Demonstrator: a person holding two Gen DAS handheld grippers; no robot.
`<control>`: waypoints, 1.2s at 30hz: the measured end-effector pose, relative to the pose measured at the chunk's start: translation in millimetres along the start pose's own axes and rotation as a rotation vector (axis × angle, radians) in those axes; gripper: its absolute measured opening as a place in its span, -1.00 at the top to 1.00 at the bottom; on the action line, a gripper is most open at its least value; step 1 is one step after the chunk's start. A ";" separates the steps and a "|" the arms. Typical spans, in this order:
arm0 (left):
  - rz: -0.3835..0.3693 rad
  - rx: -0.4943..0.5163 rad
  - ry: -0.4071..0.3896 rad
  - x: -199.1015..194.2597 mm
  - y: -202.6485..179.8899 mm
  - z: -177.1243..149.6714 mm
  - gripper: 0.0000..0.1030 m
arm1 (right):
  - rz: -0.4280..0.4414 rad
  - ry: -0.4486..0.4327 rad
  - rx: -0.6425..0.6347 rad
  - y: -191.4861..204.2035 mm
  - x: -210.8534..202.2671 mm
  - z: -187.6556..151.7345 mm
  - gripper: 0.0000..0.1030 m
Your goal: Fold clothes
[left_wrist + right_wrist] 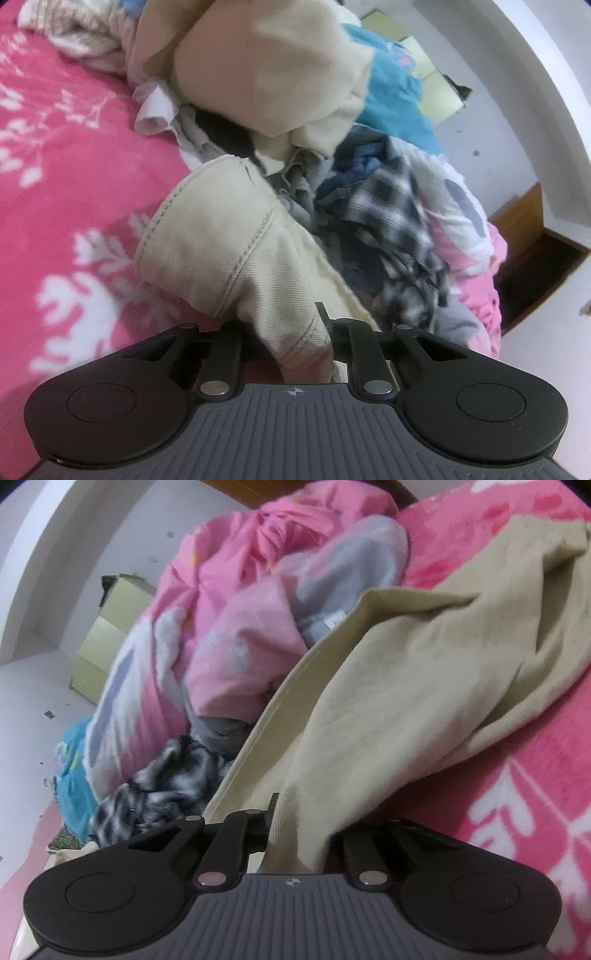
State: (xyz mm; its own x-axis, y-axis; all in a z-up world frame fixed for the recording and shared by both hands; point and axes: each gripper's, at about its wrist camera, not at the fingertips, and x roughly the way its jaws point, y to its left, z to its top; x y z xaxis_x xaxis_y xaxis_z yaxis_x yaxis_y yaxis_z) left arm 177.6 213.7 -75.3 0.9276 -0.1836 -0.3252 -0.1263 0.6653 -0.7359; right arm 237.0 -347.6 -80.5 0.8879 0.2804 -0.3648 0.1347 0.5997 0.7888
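A beige garment with stitched seams [229,236] lies on the pink flowered bed cover [66,155]. My left gripper [291,343] is shut on one end of it, the cloth bunched between the jaws. The same beige garment [424,686] stretches away in the right wrist view. My right gripper [303,827] is shut on its other end. The fingertips of both grippers are hidden by the cloth.
A heap of unfolded clothes lies beside the garment: a checked shirt [391,229], a blue piece [391,99], a cream piece [273,62], and pink and grey cloth [236,602]. A yellow-green box [107,627] stands on the white floor [26,709] by the bed.
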 end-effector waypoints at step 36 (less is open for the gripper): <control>0.009 0.068 0.151 -159.9 28.0 -57.9 0.24 | -0.186 -0.049 -0.072 -41.1 -261.9 -41.6 -0.22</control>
State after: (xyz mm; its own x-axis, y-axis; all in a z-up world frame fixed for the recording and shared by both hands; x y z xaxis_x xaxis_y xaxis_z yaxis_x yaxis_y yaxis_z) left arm 5.4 219.9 -78.2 0.8626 -0.2805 -0.4209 -0.1054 0.7141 -0.6920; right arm -19.4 -414.5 -38.0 0.8711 0.1240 -0.4753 0.2682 0.6906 0.6717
